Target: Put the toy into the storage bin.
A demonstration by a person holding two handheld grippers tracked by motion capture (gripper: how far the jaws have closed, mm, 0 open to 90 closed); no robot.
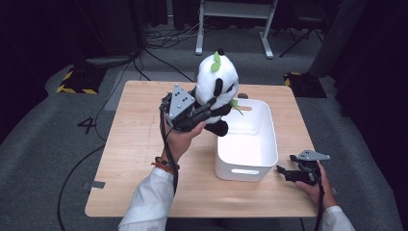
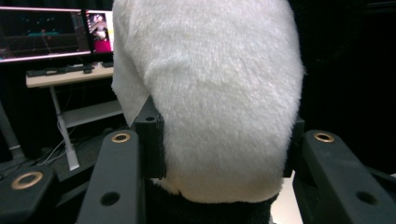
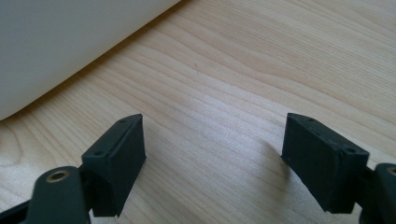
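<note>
Above the bin's [image 1: 269,126] far-left corner, the left gripper [image 1: 204,109] pinches a plush panda [image 1: 217,82] around its white body, jaws squeezed into the fur from both sides, as the left gripper view shows. Panda [image 2: 210,93] hangs upright, clear of the table [image 1: 139,144], feet just over the bin's rim; the mid-body grip likely keeps it balanced for lowering into the bin. Bin is white, open-topped, with nothing seen inside, sitting right of centre on the table. Right gripper [image 1: 287,173] rests low on the table just beside the bin's near-right corner, jaws spread with nothing between them; the right gripper view has bare wood between them and the bin wall [image 3: 60,42] close ahead. Probably parked out of the way. Left of the bin, tabletop is bare. Bin's rim is the one thing the panda's feet could catch on. Beyond the table: desk legs [image 1: 231,29], floor cables [image 1: 159,36].
</note>
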